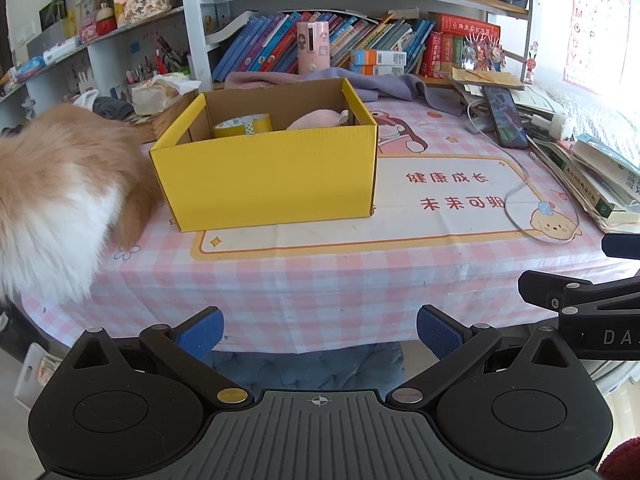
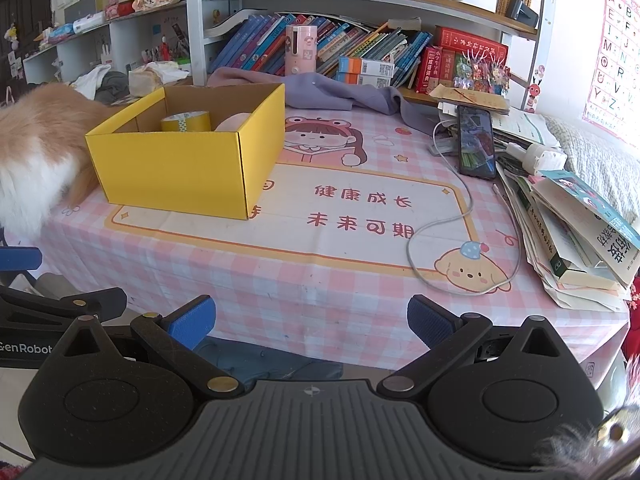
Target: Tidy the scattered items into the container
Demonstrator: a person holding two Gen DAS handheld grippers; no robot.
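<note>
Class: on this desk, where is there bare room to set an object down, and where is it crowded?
Free: the checked cloth between the yellow box and the near edge, and the printed panel between the box and the white cable. Crowded: the right side with the phone and the book pile; a furry animal presses against the box's left.

Right gripper (image 2: pixel 311 322) hangs off the table's near edge, blue pads spread wide, nothing between them. Yellow box (image 2: pixel 188 160) sits toward the far left corner of the pink checked tablecloth (image 2: pixel 320 292); inside, a yellow tape roll (image 2: pixel 186 121) beside a pink soft item (image 2: pixel 236 121). Furry orange-white animal (image 2: pixel 36 148) touches the box's left side. Phone (image 2: pixel 476 141) and white cable (image 2: pixel 452 232) lie toward the right edge beside stacked books (image 2: pixel 568 240).
</note>
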